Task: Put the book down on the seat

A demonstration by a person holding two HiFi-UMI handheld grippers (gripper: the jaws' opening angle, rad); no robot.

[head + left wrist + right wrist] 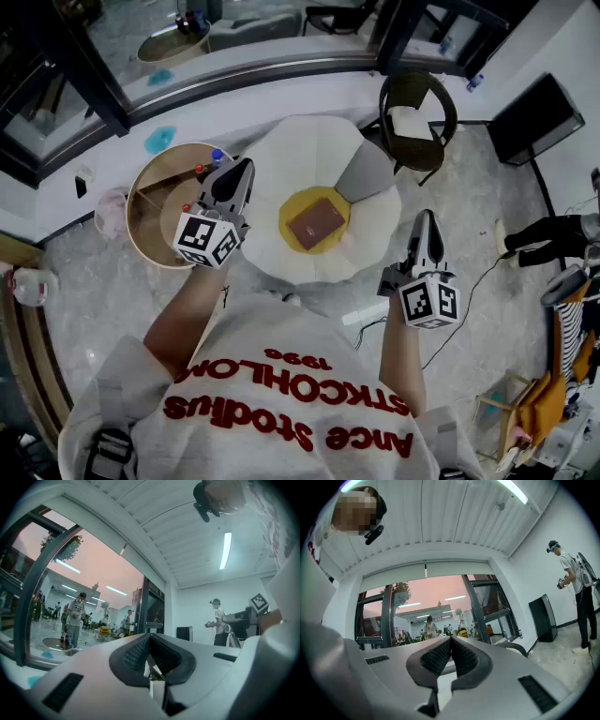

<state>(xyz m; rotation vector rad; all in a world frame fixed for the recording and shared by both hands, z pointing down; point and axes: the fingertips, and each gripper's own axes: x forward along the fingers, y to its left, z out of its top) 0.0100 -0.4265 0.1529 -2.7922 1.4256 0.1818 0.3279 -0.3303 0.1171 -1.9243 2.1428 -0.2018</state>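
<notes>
A brown book (316, 223) lies flat on the yellow cushion (292, 212) of the white round seat (319, 150) in the head view. My left gripper (239, 170) hovers over the seat's left edge, well left of the book, jaws shut and empty. My right gripper (427, 223) hangs to the right of the seat, also shut with nothing in it. In the left gripper view (150, 637) and the right gripper view (451, 641) the dark pads meet at their tips and both point level at the room's windows, not at the book.
A round wooden side table (159, 202) with small bottles stands left of the seat. A grey cushion (367, 172) leans on the seat's back right. A dark wicker chair (417, 117) is beyond it. A cable (478, 281) runs across the floor at right.
</notes>
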